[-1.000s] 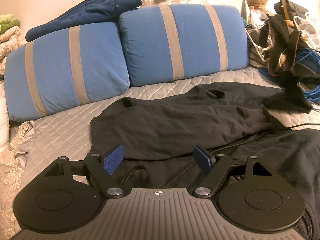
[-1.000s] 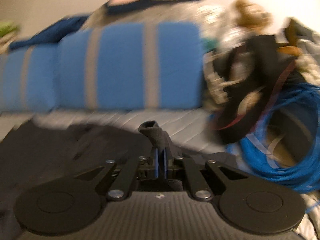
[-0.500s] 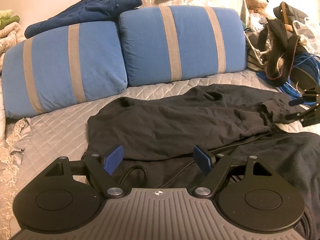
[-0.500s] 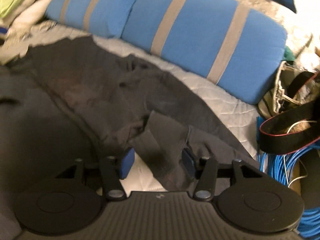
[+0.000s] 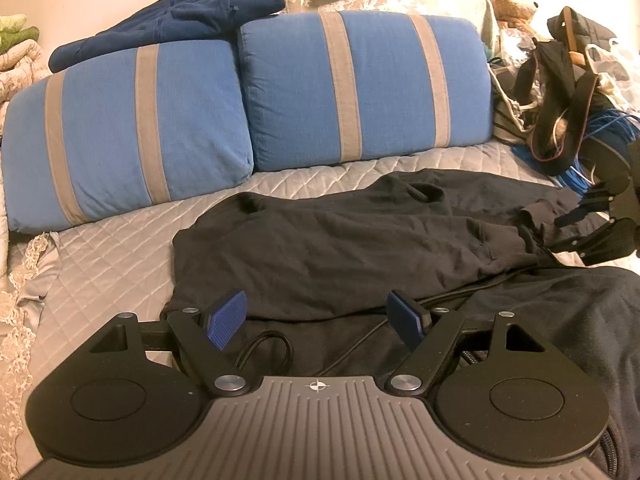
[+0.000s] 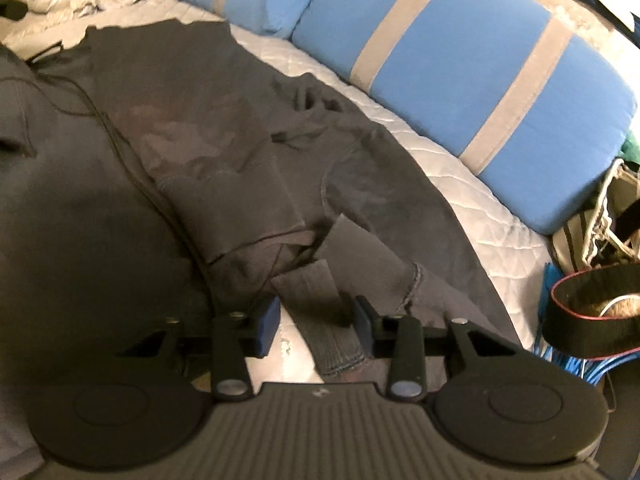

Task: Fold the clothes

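A black sweatshirt (image 5: 340,240) lies spread across the grey quilted bed (image 5: 100,248), partly folded over itself. My left gripper (image 5: 318,322) hovers open just above its near hem, with a thin black cord (image 5: 264,346) below the fingers. My right gripper (image 6: 314,320) is open over the sweatshirt's ribbed sleeve cuff (image 6: 320,312), which lies loose between the pads. In the left wrist view the right gripper (image 5: 588,216) shows at the far right edge, over the sleeve end.
Two blue pillows with grey stripes (image 5: 360,88) lean at the back of the bed. A navy garment (image 5: 172,20) lies on top of them. A pile of bags, blue cable (image 6: 576,360) and a teddy bear (image 5: 512,0) crowds the right side. Another dark garment (image 5: 560,320) lies near right.
The right gripper opened and let go of the sleeve cuff, which now lies on the bed. It swung left and lowered. The left gripper stayed in place, open.
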`<state>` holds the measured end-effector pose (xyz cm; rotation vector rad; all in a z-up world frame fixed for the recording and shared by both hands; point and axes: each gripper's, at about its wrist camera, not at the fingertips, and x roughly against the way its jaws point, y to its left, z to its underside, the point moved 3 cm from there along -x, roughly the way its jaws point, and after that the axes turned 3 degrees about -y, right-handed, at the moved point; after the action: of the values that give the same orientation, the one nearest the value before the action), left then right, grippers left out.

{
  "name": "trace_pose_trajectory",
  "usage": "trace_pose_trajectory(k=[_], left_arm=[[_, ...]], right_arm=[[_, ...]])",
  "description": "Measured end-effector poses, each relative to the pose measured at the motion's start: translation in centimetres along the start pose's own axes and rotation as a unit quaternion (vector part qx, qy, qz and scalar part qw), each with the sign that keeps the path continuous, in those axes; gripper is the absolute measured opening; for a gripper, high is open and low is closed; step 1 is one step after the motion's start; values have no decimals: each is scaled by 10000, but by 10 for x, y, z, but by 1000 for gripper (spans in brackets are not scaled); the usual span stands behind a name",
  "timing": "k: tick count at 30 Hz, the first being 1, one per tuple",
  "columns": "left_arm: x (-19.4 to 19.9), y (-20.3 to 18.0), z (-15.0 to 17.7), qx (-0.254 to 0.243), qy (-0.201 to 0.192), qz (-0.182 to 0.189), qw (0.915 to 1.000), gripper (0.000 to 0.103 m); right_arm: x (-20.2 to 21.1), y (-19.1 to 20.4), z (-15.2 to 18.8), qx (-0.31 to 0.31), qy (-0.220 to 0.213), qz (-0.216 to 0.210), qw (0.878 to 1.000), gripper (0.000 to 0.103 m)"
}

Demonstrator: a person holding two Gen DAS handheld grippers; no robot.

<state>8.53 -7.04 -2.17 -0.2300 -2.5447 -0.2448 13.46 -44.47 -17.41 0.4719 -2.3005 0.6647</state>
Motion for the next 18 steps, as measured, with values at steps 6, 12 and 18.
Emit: trace_pose_trajectory(k=[6, 12, 18], left_arm=[[0, 0, 0, 27, 7, 26, 10000, 77], [0, 0, 0, 17, 11, 19, 10000, 77], [1, -1, 1, 16, 9, -8, 10000, 77]], right_arm=[[-1, 5, 0, 201, 61, -20, 9998, 24], [8, 8, -7, 293, -100, 281, 9991, 19], [19, 7, -19, 231, -302, 525, 9979, 17]])
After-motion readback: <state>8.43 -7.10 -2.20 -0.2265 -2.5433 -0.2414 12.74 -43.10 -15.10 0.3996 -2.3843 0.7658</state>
